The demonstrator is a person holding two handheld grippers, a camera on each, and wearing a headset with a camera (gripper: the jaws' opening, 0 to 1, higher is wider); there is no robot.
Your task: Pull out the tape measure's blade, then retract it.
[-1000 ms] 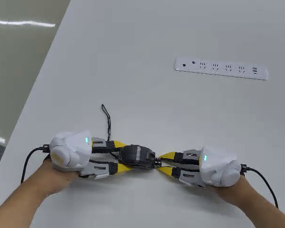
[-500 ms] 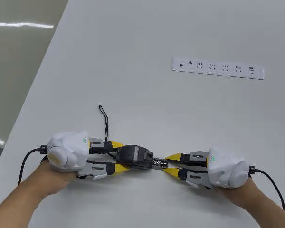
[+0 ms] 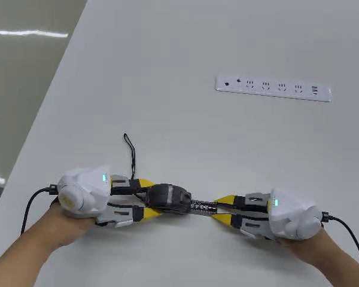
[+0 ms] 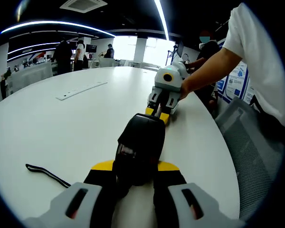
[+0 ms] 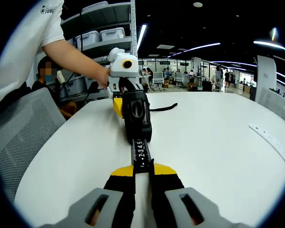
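Black blade (image 3: 202,207) now longer; pull-out under way.
Left gripper (image 3: 148,197) clamped on case (image 3: 170,198) near worktop's (image 3: 167,89) front edge; right gripper (image 3: 223,209), pinching blade tip, has drawn rightward; retraction pending.

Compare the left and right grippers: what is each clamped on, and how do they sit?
The left gripper is shut around the tape measure's dark case; the right gripper is shut on the end of the blade, a short numbered length of which is out. The left one's jaws stand wide, spanning the case; the right one's pinch almost together. Shared: yellow-tipped jaws, facing each other along the blade, low over the white table.
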